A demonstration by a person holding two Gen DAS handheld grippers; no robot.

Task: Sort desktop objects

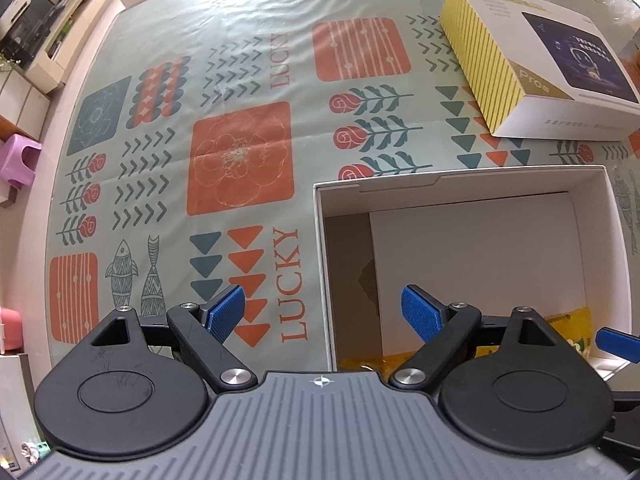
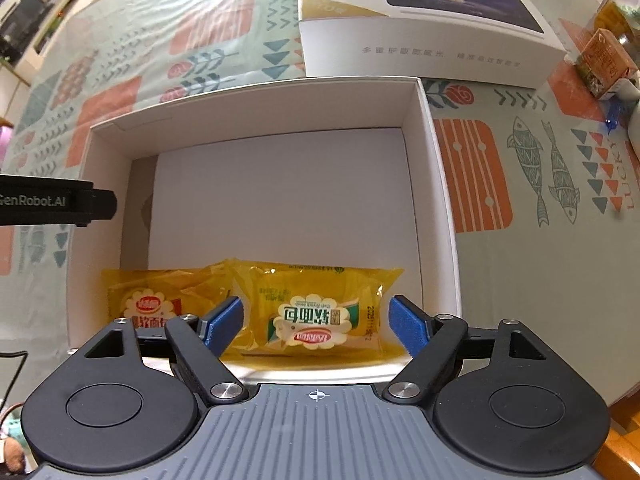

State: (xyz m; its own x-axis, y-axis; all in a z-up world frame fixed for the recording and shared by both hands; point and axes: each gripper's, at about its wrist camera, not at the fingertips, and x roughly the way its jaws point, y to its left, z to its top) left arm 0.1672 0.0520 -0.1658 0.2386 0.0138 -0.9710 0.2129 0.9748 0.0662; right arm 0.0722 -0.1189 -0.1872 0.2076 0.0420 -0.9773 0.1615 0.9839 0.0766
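On the table a glossy plastic cloth [image 1: 240,80] printed with flowers, fish, triangles and the word LUCKY lies under a shallow white cardboard box [image 2: 436,168], open at the top, with a plain white sheet on its floor. Two crinkly yellow bread packets lie side by side at the near end of the box: one [image 2: 320,316] with its label upside down to the right wrist camera, the other [image 2: 156,300] to its left.

The right gripper [image 2: 316,322] points steeply down over the first packet, released; its ribbed blue pads [image 2: 404,326] stand on either side of the wrapper with a gap on each side. The left gripper [image 1: 322,312] is spread wide and empty, straddling the box's left wall, one pad over the cloth, the other inside the box.

Only the left wrist view shows the yellow-striped side of a larger closed white carton [image 1: 532,68] beyond the box; there the packets show only as yellow slivers. Only the right wrist view shows the packet labels and a small orange carton [image 2: 604,60] at the far right.
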